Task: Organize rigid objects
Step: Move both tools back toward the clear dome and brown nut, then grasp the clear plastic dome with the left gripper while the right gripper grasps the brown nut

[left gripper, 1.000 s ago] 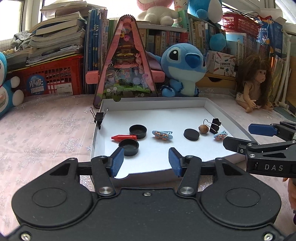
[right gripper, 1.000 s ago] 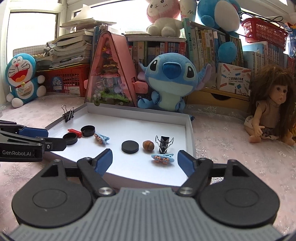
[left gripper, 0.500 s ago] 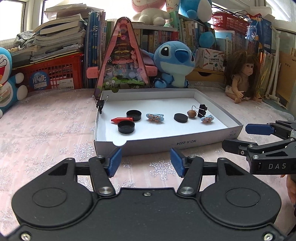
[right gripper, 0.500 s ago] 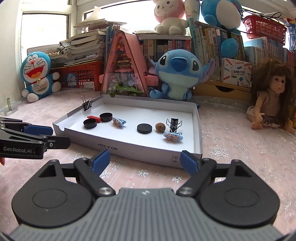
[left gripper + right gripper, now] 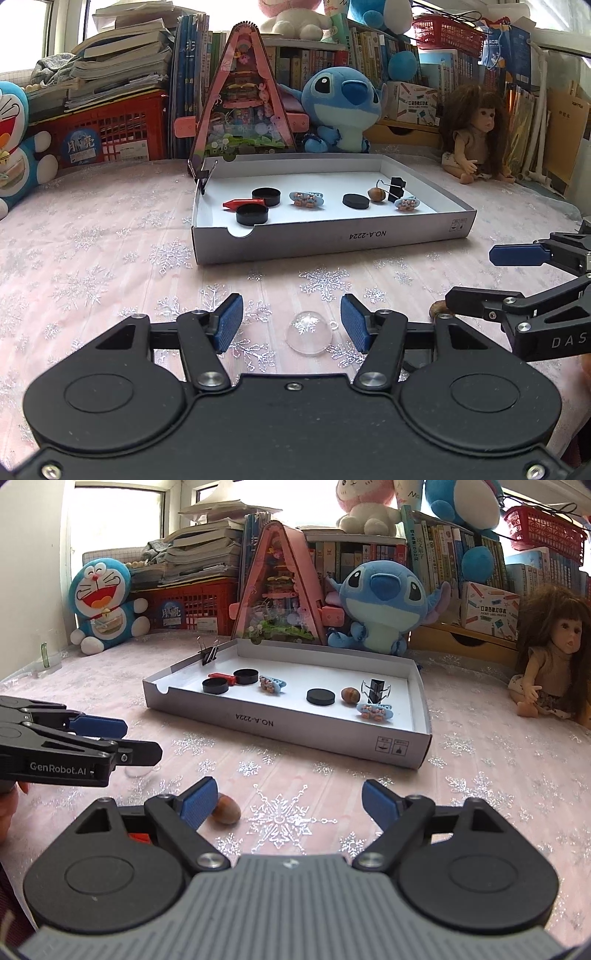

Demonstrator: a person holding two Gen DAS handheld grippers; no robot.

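Note:
A white box lid (image 5: 332,240) (image 5: 295,734) lies on the pink cloth and holds several small things: black caps (image 5: 252,214), a red piece (image 5: 242,203), two blue hair clips (image 5: 306,198), a black disc (image 5: 320,696), a nut (image 5: 350,695) and binder clips (image 5: 376,689). My left gripper (image 5: 291,326) is open, with a clear half-sphere (image 5: 309,331) on the cloth between its fingers. My right gripper (image 5: 290,805) is open; a brown nut (image 5: 225,811) lies on the cloth by its left finger.
Plush toys (image 5: 380,605), a pink triangular toy house (image 5: 242,107), books, a red crate (image 5: 110,133) and a doll (image 5: 550,657) line the back. The right gripper shows at the right of the left wrist view (image 5: 513,280).
Both grippers have pulled back from over the box lid toward me. The clear half-sphere and the loose nut have come into view between their fingers.

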